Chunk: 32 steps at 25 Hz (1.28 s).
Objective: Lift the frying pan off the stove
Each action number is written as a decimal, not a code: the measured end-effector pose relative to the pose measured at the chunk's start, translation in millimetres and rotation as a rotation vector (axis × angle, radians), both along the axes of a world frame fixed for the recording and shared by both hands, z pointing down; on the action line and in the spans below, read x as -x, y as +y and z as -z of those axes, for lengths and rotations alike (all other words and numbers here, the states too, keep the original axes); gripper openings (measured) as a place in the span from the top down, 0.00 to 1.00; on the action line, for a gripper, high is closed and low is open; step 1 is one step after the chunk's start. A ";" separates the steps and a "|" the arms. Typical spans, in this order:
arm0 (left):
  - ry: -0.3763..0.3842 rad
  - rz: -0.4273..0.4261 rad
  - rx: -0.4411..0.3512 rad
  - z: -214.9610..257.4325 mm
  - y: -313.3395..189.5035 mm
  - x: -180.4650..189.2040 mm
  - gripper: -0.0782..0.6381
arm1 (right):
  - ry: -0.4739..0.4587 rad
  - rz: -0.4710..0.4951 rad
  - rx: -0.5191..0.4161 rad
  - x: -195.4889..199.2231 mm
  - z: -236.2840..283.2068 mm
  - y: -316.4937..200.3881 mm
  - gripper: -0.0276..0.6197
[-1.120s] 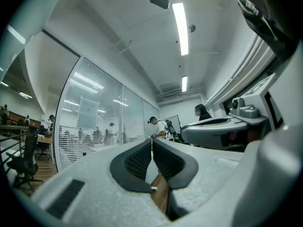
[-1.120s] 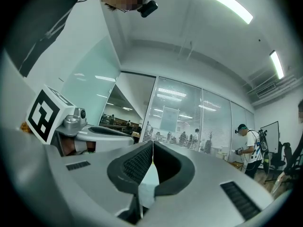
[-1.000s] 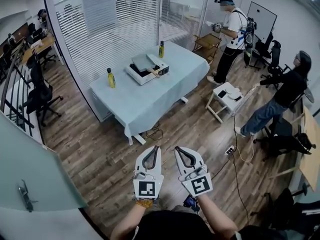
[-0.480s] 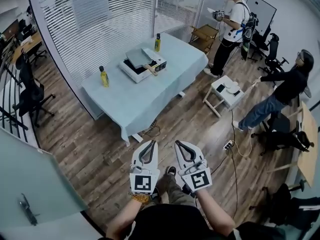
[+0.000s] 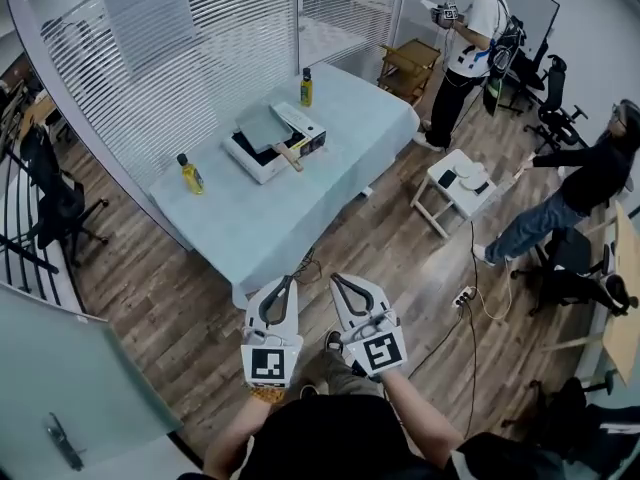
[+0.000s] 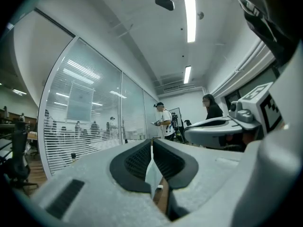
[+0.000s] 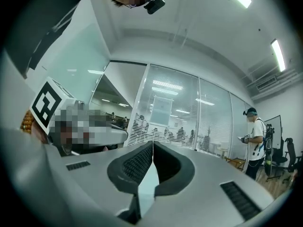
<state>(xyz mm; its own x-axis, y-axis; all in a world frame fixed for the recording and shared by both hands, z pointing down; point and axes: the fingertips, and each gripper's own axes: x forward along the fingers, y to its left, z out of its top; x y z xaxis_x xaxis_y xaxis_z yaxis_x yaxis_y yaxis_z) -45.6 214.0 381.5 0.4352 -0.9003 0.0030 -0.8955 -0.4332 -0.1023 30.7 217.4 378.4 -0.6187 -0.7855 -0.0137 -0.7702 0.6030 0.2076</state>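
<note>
— Wooden floor [image 5: 400, 268] was seen beneath the claws. What was placed ahead?
— Well ahead, the table [image 5: 335, 173] was seen, with the stove [image 5: 258, 170] and the frying pan [image 5: 262, 126] set on it. Left gripper [image 5: 283, 281] and right gripper [image 5: 338, 279] were clenched, empty.

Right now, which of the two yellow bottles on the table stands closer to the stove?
The far bottle, just behind the stove; the other bottle stands well off toward the left corner of the table.
</note>
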 end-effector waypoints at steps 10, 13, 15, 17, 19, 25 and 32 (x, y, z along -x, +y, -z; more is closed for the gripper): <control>-0.033 0.092 0.061 -19.8 -111.8 -20.3 0.85 | -0.034 0.112 0.035 -29.6 -4.0 -120.2 0.95; -0.034 0.126 0.076 -27.9 -133.6 -20.5 0.85 | -0.007 0.125 0.036 -39.9 -10.4 -151.9 0.95; -0.030 0.145 0.077 -31.3 -148.4 -16.7 0.85 | -0.002 0.125 0.040 -42.8 -15.4 -173.3 0.95; -0.020 0.163 0.092 -35.7 -164.5 -12.5 0.85 | -0.005 0.124 0.050 -43.6 -20.1 -193.7 0.95; -0.009 0.161 0.089 -38.5 -182.8 -11.0 0.85 | -0.003 0.128 0.064 -42.4 -25.6 -212.3 0.95; 0.037 0.131 0.089 -51.5 -252.3 -3.3 0.85 | 0.050 0.134 0.086 -27.4 -42.4 -271.4 0.95; 0.078 0.102 0.062 -51.1 -335.4 20.3 0.85 | 0.118 0.100 0.079 -28.8 -35.2 -354.0 0.95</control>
